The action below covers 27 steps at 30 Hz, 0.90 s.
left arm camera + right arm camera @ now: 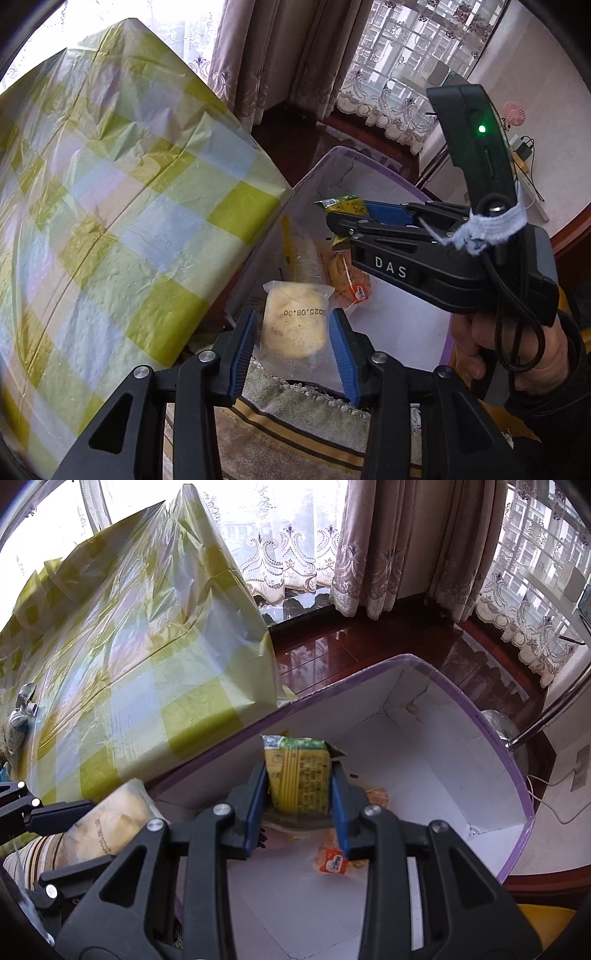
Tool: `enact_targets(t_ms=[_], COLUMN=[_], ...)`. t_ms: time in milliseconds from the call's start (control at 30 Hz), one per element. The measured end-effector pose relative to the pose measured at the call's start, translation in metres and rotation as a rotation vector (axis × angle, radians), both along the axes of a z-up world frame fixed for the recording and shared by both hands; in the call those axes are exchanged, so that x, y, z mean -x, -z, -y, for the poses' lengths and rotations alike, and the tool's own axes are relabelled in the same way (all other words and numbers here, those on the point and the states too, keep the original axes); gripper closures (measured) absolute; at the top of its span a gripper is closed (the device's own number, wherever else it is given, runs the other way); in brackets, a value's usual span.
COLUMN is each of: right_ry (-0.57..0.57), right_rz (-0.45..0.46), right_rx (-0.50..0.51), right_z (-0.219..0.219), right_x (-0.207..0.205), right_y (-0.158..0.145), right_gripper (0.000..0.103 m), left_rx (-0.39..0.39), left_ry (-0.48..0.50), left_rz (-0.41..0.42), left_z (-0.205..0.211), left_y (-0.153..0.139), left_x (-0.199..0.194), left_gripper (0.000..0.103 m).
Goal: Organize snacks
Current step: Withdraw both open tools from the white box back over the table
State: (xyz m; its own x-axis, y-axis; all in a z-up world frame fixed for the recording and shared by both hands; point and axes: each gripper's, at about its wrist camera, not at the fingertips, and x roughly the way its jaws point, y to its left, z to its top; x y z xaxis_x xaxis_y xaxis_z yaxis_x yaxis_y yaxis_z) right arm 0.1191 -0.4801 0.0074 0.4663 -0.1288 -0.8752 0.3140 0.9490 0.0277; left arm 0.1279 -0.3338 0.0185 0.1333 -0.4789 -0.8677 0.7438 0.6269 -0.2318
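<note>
The left gripper brackets a clear-wrapped round cake; whether its blue pads press the wrapper cannot be told, since a gap shows on each side. The right gripper pinches a green-and-yellow snack packet upright between its pads. Both hang above the white, purple-rimmed box, which stands right of the checked tablecloth. An orange-wrapped snack already lies on the box floor.

Procedure: position each item over bare floor, away from the near wall. Lower before release. Spread the jaws fully, then withdraw straight upward so the wrappers do not snag.
</note>
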Motion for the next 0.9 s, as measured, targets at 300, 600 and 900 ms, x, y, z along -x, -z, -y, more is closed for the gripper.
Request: enact_targets(t_ms=[300, 600, 900], right_ry=[-0.022, -0.071, -0.148], right_rz=[0.034, 0.023, 0.042], right_rx=[-0.011, 0.012, -0.048], right_z=[-0.014, -0.041, -0.090], right_x=[-0.002, -0.005, -0.025], right_y=[-0.006, -0.012, -0.024], right_gripper=[0.041, 0.033, 0.033], left_rx=[0.017, 0.048, 0.087], left_ry=[-0.089, -0.219, -0.492], left_rz=[0.005, 0.066, 0.166], left_z=[-0.020, -0.060, -0.138], left_y=[-0.004, -0.016, -0.029], left_x=[-0.011, -0.024, -0.044], left_gripper=[0.046, 0.046, 0.046])
